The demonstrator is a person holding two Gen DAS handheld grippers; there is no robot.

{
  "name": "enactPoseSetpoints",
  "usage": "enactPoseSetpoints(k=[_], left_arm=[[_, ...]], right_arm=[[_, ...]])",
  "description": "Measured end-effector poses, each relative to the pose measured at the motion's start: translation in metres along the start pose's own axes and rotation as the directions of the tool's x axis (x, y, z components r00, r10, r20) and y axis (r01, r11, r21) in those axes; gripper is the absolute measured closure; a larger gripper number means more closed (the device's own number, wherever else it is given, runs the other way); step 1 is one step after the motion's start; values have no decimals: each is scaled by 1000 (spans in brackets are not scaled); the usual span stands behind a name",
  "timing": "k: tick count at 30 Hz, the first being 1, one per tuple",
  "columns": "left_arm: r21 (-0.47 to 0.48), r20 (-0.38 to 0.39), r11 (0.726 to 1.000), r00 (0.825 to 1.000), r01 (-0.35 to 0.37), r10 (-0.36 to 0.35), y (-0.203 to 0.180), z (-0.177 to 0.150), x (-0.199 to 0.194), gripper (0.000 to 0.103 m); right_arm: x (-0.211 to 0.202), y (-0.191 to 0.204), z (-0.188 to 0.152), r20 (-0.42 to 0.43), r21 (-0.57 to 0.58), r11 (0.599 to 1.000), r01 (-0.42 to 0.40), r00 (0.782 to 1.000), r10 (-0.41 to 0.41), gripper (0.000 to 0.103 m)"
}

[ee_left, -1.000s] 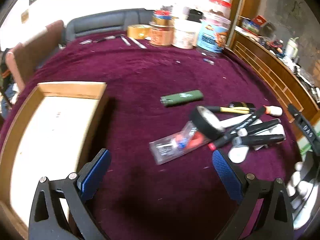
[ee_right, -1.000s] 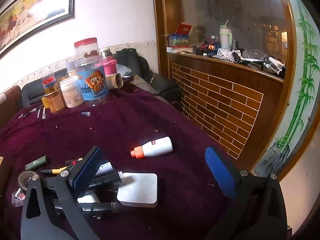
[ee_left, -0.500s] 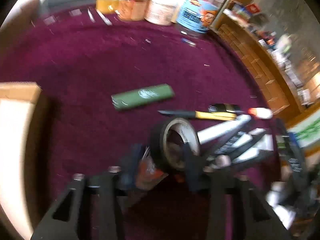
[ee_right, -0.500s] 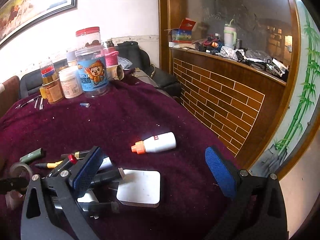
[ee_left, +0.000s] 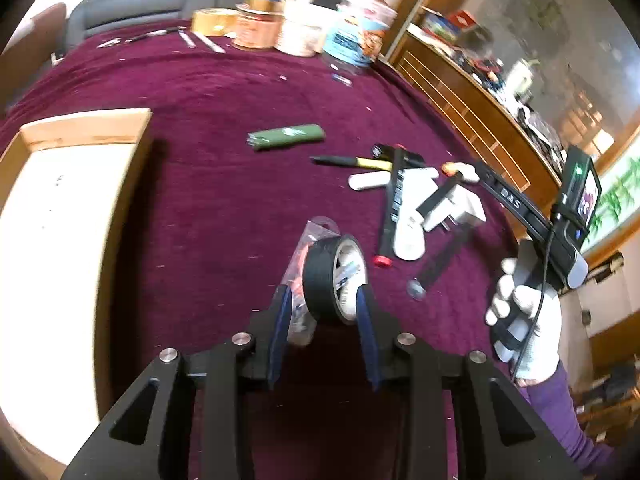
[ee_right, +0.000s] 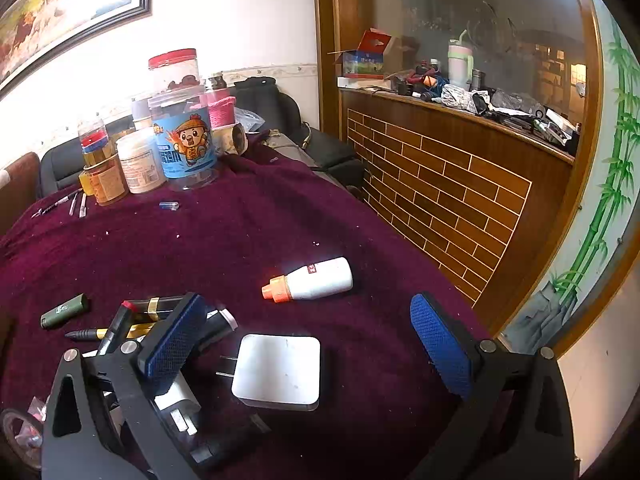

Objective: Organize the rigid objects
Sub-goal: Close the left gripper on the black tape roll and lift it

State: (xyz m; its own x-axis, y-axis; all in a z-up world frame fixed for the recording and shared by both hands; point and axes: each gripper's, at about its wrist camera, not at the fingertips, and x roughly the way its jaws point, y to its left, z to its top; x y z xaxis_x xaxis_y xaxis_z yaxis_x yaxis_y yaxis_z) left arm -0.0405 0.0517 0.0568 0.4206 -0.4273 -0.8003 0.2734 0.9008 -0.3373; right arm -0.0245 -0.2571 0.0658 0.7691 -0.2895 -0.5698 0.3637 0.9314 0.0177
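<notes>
My left gripper (ee_left: 322, 312) is shut on a roll of black tape (ee_left: 326, 276) and holds it upright above the maroon tablecloth, with a clear plastic packet (ee_left: 304, 264) just behind it. A cardboard box (ee_left: 60, 216) with a pale inside lies to the left. My right gripper (ee_right: 308, 344) is open and empty above a white charger plug (ee_right: 278, 372). A white bottle with an orange cap (ee_right: 316, 280) lies beyond it. Black markers (ee_left: 394, 200), a yellow-and-black pen (ee_left: 352, 162) and a green lighter (ee_left: 286, 136) lie on the cloth.
Jars and tubs (ee_right: 180, 144) stand at the table's far side, with a tape roll (ee_left: 212, 20) and small tools (ee_left: 200, 42). A brick-faced wooden counter (ee_right: 460, 176) runs along the right. The right hand's gripper handle (ee_left: 560, 220) shows at the right in the left wrist view.
My left gripper went forward to the black tape, shut on it and lifted it up, then drew back. My right gripper stayed open and moved slightly toward the charger.
</notes>
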Motion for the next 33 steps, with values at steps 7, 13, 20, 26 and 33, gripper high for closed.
enactPoseSetpoints(k=[7,13,20,26,33], left_arm=[[-20,22,1000,999,-23,23,8,-10,-3,70],[-7,26,1000,1000,5,-5,-1,-1,0,69],[38,-8,999,1000,-1,1,-14,21,32,71],[33,-31,998,998,62,-61,-18,17,27,100],[55,-4,996,997,76,-76,-22,11,7,100]], right_arm=[[2,-3,0,-12,15,1000,-1,1000,1,1],[3,-2,0,-17,16,1000,-2,1000,2,1],[5,-1,0,-26,16,1000,1,1000,0,1],[8,-4,0,-41,27,1000,3,999,-1,1],[9,-7,-1,-47,40,999,8,999,-6,1]])
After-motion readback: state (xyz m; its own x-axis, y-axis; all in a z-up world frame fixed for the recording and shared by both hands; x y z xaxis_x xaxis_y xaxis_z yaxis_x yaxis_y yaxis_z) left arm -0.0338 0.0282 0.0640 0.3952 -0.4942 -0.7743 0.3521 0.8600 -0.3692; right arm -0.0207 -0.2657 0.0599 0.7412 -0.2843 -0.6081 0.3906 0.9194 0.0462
